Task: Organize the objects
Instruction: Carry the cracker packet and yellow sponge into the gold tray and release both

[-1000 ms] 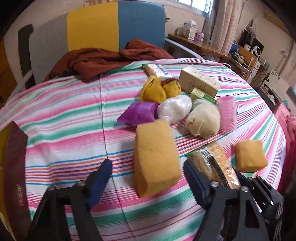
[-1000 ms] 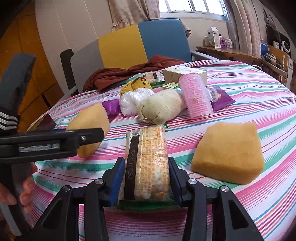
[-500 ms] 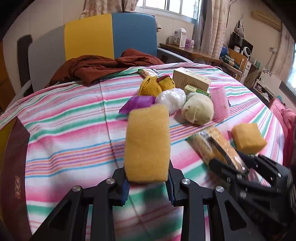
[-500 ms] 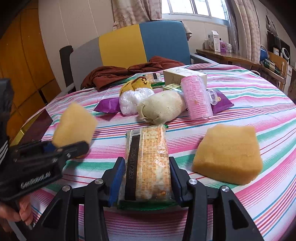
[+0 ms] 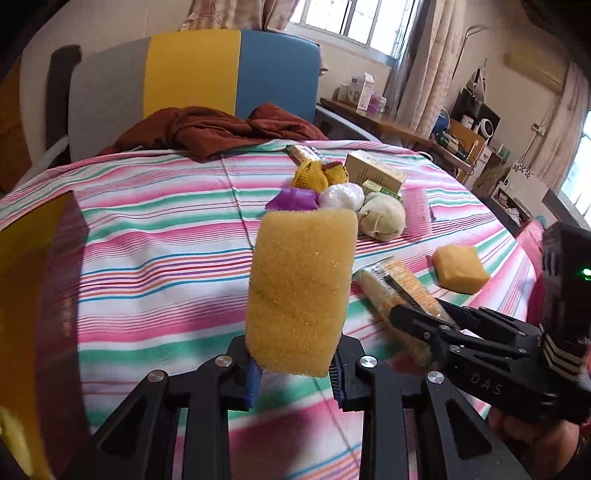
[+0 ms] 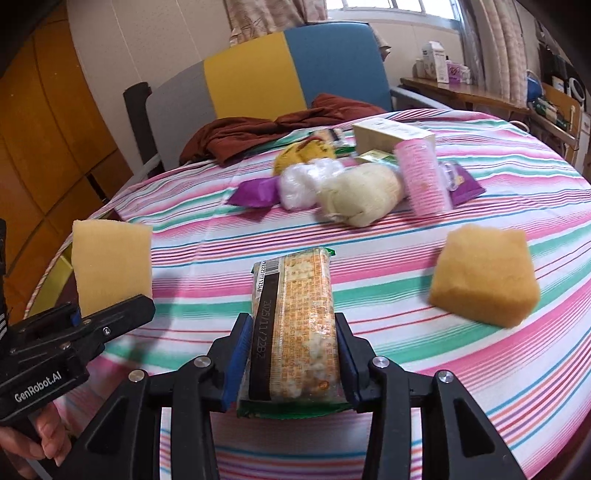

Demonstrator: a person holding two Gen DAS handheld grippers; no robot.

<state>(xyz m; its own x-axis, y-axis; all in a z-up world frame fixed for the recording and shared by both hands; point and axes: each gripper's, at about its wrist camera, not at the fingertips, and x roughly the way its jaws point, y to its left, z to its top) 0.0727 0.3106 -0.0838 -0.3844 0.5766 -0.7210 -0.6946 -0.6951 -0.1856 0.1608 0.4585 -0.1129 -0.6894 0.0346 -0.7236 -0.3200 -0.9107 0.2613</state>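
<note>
Sponge (image 5: pixel 301 291), soft and light, sits pinched by its lower end in my left gripper (image 5: pixel 293 373), clear above the striped tablecloth (image 5: pixel 155 243). My right gripper (image 6: pixel 291 363) is closing on the crackly cracker packet (image 6: pixel 293 325), gripped across its near end.

Setting: lived-in home room.
Evidence: striped tablecloth (image 5: pixel 147 236), armchair (image 5: pixel 229 74) beyond grippers, curtained window (image 5: pixel 347 18), cluttered shelves (image 5: pixel 472 136).
</note>
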